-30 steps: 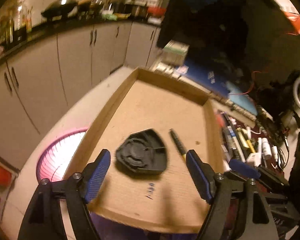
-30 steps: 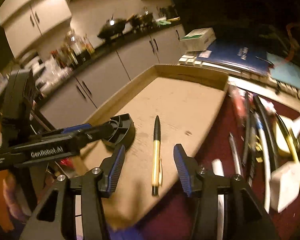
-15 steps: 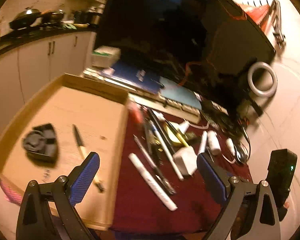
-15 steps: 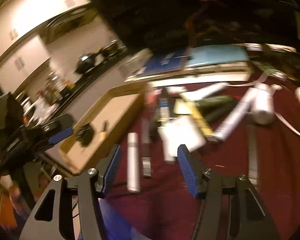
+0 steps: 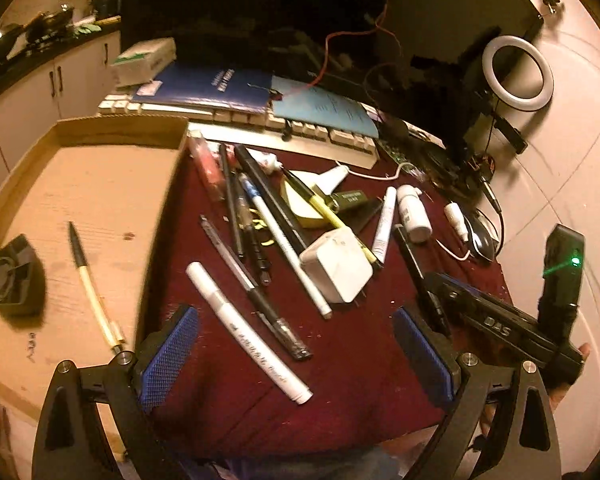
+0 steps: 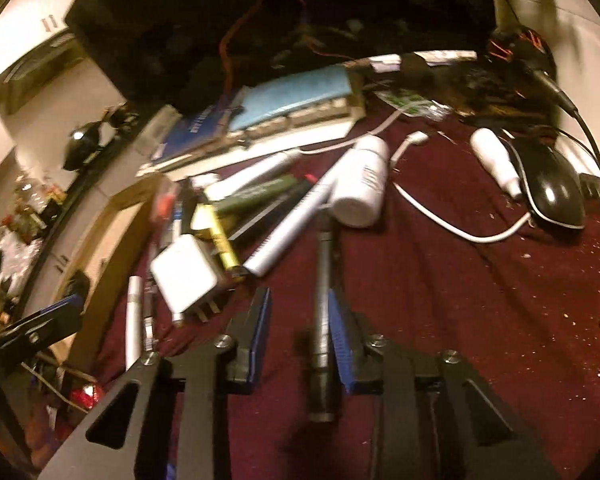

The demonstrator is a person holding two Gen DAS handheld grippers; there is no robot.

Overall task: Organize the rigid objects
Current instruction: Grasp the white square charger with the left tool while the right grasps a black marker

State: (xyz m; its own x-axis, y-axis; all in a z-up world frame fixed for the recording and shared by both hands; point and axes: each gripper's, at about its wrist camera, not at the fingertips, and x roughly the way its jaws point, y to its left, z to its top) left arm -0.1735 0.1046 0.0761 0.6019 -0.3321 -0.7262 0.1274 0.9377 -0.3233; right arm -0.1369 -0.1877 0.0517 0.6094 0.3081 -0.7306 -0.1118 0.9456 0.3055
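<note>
My left gripper (image 5: 296,354) stands wide, nothing between its blue pads (image 5: 168,356); it hangs over the maroon cloth (image 5: 360,384). A white marker (image 5: 246,330) lies below it, running from 11 o'clock to 5 o'clock, beside a black pen (image 5: 256,292).

My right gripper (image 6: 298,330) is narrow and closing — a dark grey pen (image 6: 320,312) lies between the jaws, close against the right-hand pad (image 6: 340,340), with a gap to the other pad. The pen points toward 12 o'clock.

The cardboard tray (image 5: 112,184) sits at 9 o'clock in the left wrist view and holds a black fan part (image 5: 14,280) and a yellow-barrelled pen (image 5: 92,284). The loose pile — a white charger (image 5: 336,266), a white bottle (image 6: 362,182) and more pens — lies on the cloth toward 12 o'clock. A black mouse (image 6: 556,188) rests at 2 o'clock in the right wrist view.
</note>
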